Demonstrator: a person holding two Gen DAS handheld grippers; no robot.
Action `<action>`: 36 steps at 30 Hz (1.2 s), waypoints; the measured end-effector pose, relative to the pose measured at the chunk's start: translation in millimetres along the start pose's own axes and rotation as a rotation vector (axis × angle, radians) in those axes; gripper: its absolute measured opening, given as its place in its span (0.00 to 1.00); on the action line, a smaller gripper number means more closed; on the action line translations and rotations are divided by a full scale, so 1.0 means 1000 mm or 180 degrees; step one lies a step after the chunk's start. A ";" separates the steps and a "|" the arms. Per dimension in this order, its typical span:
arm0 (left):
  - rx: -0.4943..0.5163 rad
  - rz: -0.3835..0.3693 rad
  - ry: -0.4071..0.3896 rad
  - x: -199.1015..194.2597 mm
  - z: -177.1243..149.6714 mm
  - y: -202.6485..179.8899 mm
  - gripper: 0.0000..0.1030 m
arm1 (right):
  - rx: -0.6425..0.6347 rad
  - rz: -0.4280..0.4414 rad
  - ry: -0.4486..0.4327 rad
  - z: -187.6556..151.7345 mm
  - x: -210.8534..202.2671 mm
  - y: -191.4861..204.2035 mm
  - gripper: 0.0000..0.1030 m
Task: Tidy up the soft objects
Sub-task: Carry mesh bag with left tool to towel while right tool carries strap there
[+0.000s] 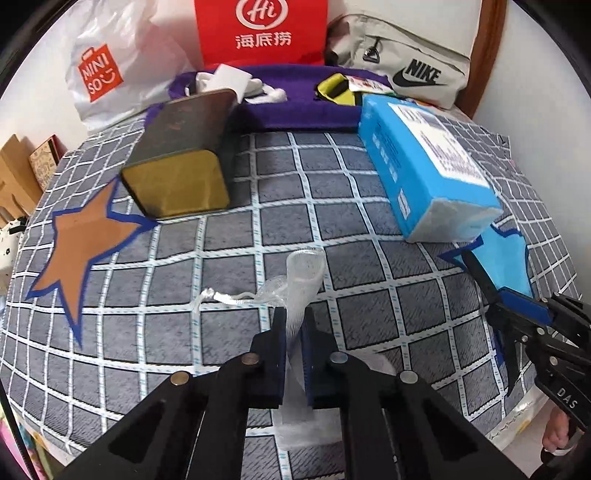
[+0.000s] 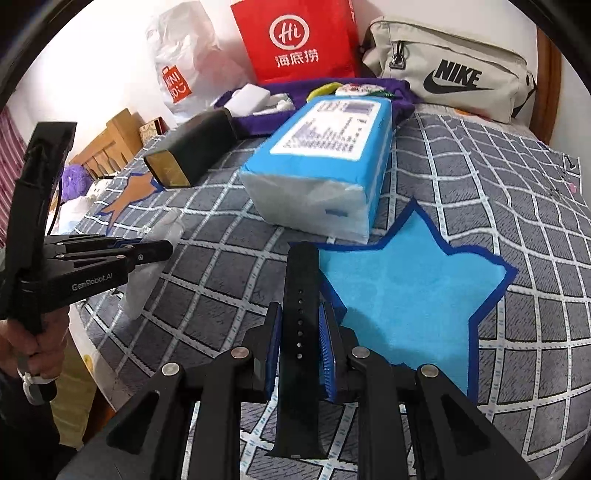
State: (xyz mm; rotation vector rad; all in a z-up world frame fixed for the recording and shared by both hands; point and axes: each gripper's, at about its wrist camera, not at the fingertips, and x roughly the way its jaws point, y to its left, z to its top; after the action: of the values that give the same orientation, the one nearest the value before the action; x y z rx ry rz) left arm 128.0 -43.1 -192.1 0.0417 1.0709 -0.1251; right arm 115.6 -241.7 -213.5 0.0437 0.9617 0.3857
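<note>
Left claw [image 1: 293, 354] clamps the mesh sleeve [image 1: 303, 280]; right claw [image 2: 300, 347] clamps the black strap [image 2: 301, 295].

Both wrist cameras sit low and close over the checked cloth [image 1: 332, 177], facing the bags at the wall. The left view looks from the left side, the right from the right; both share the tissue pack [image 1: 424, 162] [image 2: 325, 162], tin [image 1: 177, 162] [image 2: 195, 147] and red bag [image 1: 262, 29] [image 2: 299, 40].

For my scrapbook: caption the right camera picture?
Right gripper holds a black strap beside a blue star.
</note>
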 end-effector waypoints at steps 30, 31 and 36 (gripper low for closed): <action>-0.0299 -0.0234 -0.0535 -0.080 0.079 0.042 0.08 | -0.0281 0.0031 -0.0484 0.108 -0.065 0.031 0.20; -0.0314 -0.0234 -0.0545 -0.081 0.082 0.045 0.08 | -0.0284 0.0032 -0.0490 0.111 -0.065 0.031 0.20; -0.0362 -0.0235 -0.0577 -0.084 0.095 0.054 0.08 | -0.0241 0.0029 -0.0551 0.133 -0.064 0.026 0.20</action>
State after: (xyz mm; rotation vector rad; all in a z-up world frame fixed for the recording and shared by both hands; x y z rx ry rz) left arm 177.4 8.6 -74.1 -0.1100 0.8972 -0.1318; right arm 182.3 -221.0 -81.2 0.0124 0.7756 0.4195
